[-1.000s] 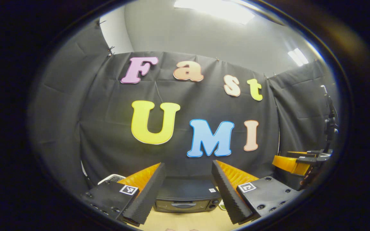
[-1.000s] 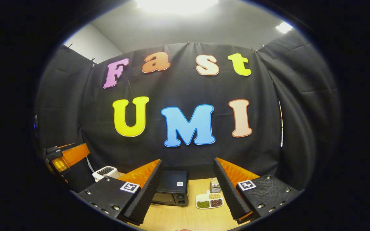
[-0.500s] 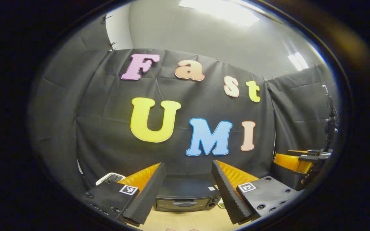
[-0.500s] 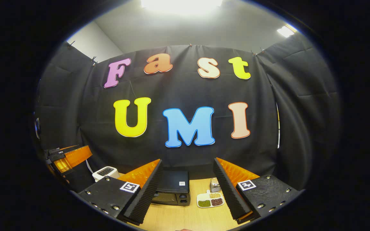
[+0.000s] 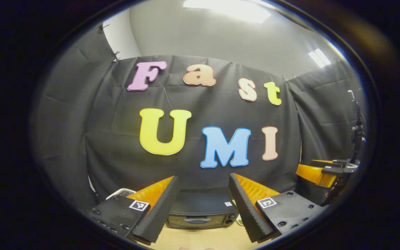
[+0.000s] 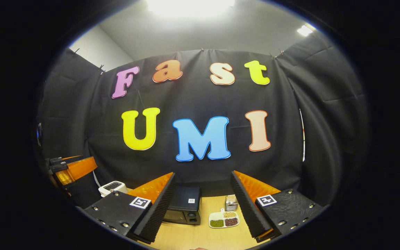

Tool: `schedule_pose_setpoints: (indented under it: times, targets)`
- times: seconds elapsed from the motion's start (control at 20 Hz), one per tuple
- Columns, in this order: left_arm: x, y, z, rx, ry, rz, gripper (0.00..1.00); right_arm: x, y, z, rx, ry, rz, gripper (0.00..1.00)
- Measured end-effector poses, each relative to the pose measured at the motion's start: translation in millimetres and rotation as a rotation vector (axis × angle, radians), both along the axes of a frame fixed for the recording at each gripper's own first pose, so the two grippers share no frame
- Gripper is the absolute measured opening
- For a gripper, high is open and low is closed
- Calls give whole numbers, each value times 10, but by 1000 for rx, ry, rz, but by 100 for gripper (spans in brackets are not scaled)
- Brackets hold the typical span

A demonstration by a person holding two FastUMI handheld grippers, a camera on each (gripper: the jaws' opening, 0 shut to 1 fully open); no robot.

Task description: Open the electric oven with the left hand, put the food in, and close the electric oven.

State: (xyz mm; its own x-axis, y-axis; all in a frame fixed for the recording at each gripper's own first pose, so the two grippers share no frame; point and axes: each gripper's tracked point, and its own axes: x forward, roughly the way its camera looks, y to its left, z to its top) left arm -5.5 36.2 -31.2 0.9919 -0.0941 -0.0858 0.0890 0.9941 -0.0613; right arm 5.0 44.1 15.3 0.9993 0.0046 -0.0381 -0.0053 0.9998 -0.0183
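One black electric oven [image 5: 201,213] [image 6: 184,208], door closed, standing on the light wooden worktop [image 6: 200,238] against the black cloth wall. In the left gripper view, seen straight ahead between the two spread fingers [image 5: 158,208], farther off and untouched. In the right gripper view, seen partly behind the left-hand finger [image 6: 153,206] of that pair, well apart from both. Just beside the oven's right, one white divided dish of food [image 6: 223,220] with three compartments of grains, and behind it one small jar [image 6: 231,203]. To the oven's left, one white toaster [image 6: 112,188] near the wall. Nothing standing between the oven's door and either pair of fingers. Left gripper [image 5: 201,211] wide open, holding nothing. Right gripper [image 6: 200,211] likewise wide open and holding nothing. Each gripper also seen from the side at the edge of the other's view [image 5: 319,173] [image 6: 71,170].
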Motion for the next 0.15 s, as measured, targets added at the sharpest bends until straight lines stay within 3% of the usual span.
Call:
schedule_pose_setpoints:
  times: [0.15]
  targets:
    - [6,-323,-10,6,-1,27,97,26,-267,28,-9,2,31,96]
